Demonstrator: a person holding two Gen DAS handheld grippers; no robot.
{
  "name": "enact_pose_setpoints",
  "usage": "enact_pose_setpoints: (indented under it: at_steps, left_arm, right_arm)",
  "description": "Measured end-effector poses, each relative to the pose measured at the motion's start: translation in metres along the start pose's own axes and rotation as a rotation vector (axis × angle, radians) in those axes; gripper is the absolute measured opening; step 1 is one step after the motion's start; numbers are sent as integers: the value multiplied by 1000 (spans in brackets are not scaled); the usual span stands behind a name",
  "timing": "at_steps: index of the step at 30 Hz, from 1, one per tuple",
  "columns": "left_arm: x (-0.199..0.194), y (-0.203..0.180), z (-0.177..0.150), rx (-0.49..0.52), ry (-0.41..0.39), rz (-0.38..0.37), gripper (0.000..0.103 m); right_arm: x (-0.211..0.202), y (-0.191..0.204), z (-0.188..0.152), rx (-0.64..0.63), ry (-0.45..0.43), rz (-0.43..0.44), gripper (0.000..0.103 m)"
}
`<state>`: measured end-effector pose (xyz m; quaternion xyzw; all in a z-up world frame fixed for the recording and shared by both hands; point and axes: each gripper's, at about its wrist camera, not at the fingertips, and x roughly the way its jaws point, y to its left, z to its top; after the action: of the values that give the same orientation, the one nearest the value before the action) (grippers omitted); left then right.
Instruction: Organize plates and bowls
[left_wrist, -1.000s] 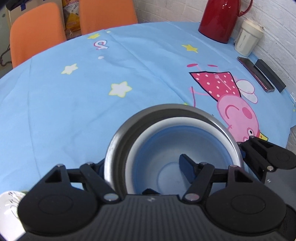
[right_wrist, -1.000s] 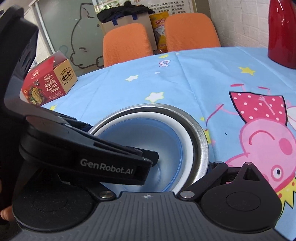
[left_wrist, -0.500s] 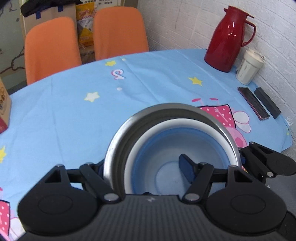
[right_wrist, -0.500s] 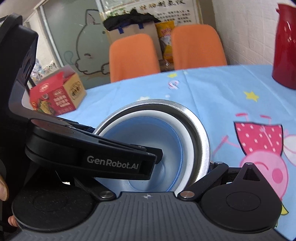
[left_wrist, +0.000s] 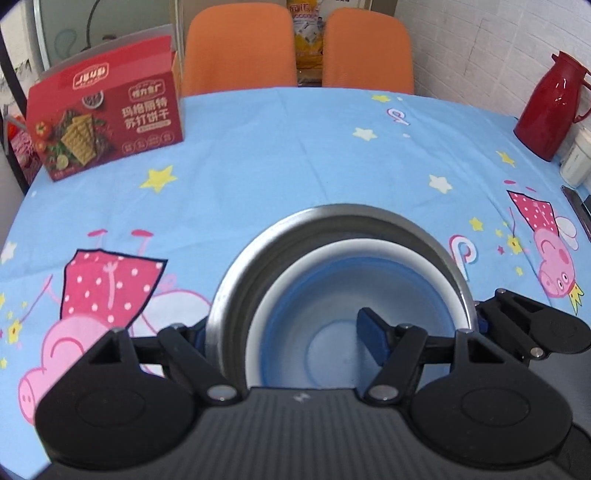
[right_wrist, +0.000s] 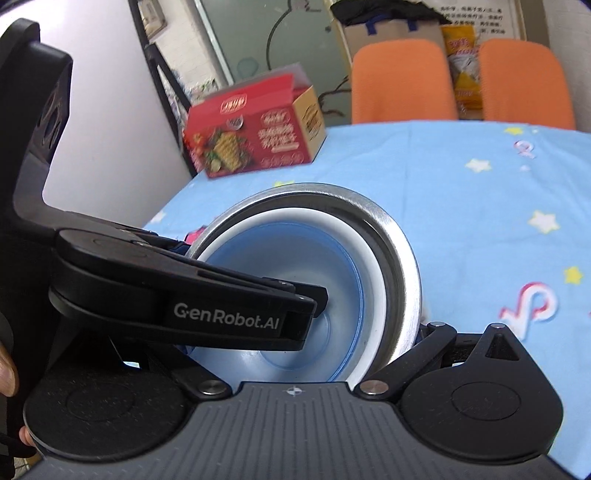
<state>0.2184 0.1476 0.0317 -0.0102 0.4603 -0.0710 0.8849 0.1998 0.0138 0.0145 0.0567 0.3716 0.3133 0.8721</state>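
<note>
Left tool (left_wrist: 286, 332): grasping the bowls' (left_wrist: 343, 295) left wall.
Right tool (right_wrist: 369, 332): grasping their right wall.
Bowls: blue-white one nested in steel, above the counter (left_wrist: 295, 158).

A silver steel bowl (left_wrist: 236, 288) holds a blue bowl (left_wrist: 325, 325) with a white rim. The tablecloth (left_wrist: 280, 155) is sky blue with yellow and white stars and pink cartoon pigs in polka-dot dresses. Far left stands a red cracker box (left_wrist: 105, 114); far right, a glossy red jug (left_wrist: 550, 107). Both chairs (left_wrist: 240, 48) are orange.
</note>
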Motion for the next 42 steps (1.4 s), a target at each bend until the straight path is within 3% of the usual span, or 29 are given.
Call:
enact_pose_setpoints:
  at_steps: [9, 15, 17, 24, 28, 33, 42]
  left_arm:
    - [9, 2, -9, -2, -82, 0, 75]
    - [-30, 8, -10, -72, -265, 85, 76]
    - [-43, 6, -11, -100, -321, 113, 82]
    - [-73, -32, -40, -188, -493, 209, 83]
    - [-78, -56, -74, -189, -491, 232, 84]
    - [-83, -81, -119, -135, -493, 254, 84]
    - [-88, -103, -172, -104, -458, 192, 84]
  right_arm:
    - [12, 5, -7, -18, 6, -44, 86]
    - [-9, -3, -6, 4, -80, -101, 86]
    - [-20, -10, -9, 43, -120, -80, 86]
    - [-60, -27, -36, 102, -276, -130, 87]
    - [-73, -43, -59, 133, -290, -235, 87]
    - [-96, -61, -96, 223, -308, -299, 87]
    - [-121, -61, -143, 294, -253, -294, 87]
